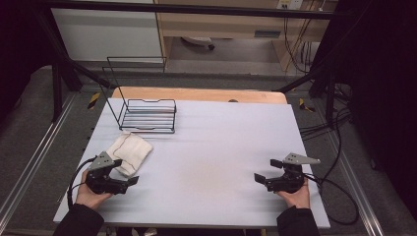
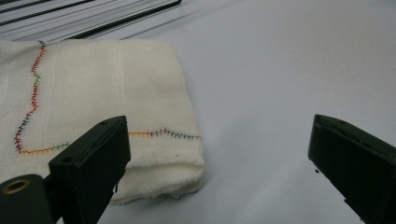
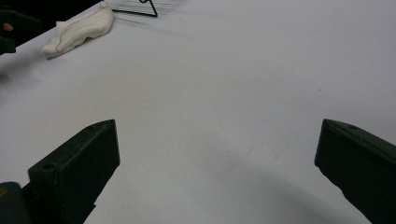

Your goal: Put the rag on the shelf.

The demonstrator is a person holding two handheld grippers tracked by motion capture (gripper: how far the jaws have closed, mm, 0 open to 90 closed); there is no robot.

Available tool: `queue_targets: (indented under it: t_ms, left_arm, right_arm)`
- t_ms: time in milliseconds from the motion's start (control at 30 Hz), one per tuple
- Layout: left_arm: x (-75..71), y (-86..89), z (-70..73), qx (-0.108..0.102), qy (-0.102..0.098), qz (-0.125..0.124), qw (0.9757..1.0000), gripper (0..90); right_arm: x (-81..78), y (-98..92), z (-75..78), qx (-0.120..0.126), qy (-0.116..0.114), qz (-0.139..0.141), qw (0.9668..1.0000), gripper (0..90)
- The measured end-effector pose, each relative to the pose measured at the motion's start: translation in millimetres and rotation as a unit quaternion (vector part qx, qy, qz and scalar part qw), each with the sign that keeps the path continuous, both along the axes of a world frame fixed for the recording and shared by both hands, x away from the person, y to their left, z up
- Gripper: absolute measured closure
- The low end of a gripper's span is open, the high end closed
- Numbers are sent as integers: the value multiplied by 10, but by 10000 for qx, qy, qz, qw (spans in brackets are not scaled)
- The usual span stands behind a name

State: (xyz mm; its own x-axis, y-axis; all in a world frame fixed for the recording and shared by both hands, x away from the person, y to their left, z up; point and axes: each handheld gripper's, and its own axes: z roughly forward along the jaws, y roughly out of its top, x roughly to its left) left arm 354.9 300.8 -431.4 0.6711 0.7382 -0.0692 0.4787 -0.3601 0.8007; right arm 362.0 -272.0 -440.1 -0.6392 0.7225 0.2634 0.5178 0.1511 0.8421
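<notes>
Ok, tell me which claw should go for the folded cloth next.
The left claw. It sits right beside the folded cloth, jaws open, with the cloth's corner just ahead of them in its own view. The right claw is also open but far across the table, with bare surface before it.

Cream cloth (image 2: 98,98), multicoloured stitching
</notes>
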Motion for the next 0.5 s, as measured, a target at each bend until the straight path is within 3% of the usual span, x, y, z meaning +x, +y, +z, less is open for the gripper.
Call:
queue_targets:
  t_ms: [500]
  left_arm:
    - [25, -28, 29, 3, -26, 91, 10000, 77]
  right_arm:
    - [-3, -5, 1, -50, -32, 5, 10000, 5]
